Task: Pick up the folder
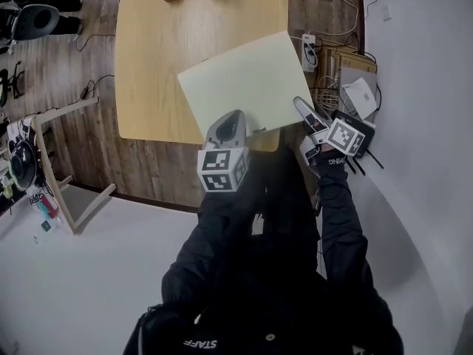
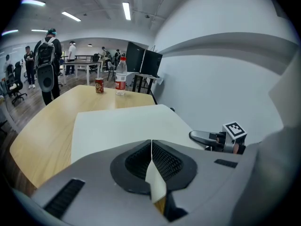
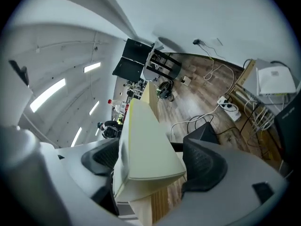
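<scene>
At head view's centre, folder [image 1: 244,80] overhangs table [image 1: 155,58] edge; left gripper [image 1: 238,117] clamps it, right gripper [image 1: 300,103] has jaws apart around its corner. Grasp seems half done: right should close, then lift.

Person wears a black long-sleeved jacket [image 1: 281,272] with white lettering printed on it. At the end of the jacket's right sleeve is a black cuff [image 1: 332,163], also with white lettering.

Left gripper [image 2: 151,160]: grey moulded shell, black ribbed pads [image 2: 169,161].

Right gripper [image 3: 150,161]: same grey shell and black pads.

Just beyond the jacket sleeves sit the left marker cube [image 1: 223,170] and the right marker cube [image 1: 346,137], both white with black squares.
</scene>
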### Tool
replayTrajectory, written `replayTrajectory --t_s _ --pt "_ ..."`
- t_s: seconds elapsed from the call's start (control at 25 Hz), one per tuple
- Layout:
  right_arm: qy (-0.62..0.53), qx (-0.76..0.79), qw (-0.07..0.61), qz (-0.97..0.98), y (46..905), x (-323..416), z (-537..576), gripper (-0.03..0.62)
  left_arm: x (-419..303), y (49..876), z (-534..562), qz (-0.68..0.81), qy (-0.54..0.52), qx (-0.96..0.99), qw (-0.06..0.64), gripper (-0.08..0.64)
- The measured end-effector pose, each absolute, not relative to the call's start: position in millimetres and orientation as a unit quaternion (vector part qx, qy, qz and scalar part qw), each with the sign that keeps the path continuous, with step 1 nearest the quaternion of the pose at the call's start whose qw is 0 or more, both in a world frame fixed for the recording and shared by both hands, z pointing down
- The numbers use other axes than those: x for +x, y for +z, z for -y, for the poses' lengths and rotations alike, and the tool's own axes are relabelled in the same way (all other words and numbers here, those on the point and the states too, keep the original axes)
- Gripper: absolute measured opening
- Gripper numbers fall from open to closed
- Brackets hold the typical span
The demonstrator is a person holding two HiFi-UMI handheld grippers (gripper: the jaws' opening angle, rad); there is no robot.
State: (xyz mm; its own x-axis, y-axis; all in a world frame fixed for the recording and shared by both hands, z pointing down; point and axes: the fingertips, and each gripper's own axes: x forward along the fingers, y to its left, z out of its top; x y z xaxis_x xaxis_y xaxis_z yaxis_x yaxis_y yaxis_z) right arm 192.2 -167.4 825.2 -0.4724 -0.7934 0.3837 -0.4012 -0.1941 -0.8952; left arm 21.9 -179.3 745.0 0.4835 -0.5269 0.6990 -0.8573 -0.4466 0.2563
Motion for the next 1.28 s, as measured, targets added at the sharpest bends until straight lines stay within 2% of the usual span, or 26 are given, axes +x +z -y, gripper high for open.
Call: replayTrajectory --t_s 0.16,0.36,0.44,0.64,0.96,1.28 --pt "-0.618 -0.459 0.189 -0.609 834.9 187.0 168.8 0.433 21.6 748.8 180.3 0.426 0.274 0.806 0.304 0.035" --pt "-0.625 -0.400 0.226 -0.631 828.3 168.2 176.4 0.433 18.7 752.9 181.7 0.428 0.277 0.804 0.307 0.035" --pt "-0.621 -0.407 0.222 -0.632 827.7 169.0 174.5 0.372 17.9 752.5 181.4 0.428 0.277 0.804 0.307 0.035" --pt "-0.604 -0.418 0.223 -0.640 801.6 171.5 178.8 0.324 17.1 737.4 185.3 0.431 0.270 0.807 0.300 0.035" --pt "-0.555 -0.461 0.169 -0.671 737.5 179.3 182.9 0.296 13.8 691.6 191.5 0.448 0.241 0.813 0.284 0.035" --pt "-0.452 -0.480 0.115 -0.743 610.6 176.4 200.0 0.293 9.3 610.8 201.3 0.487 0.196 0.812 0.254 0.035"
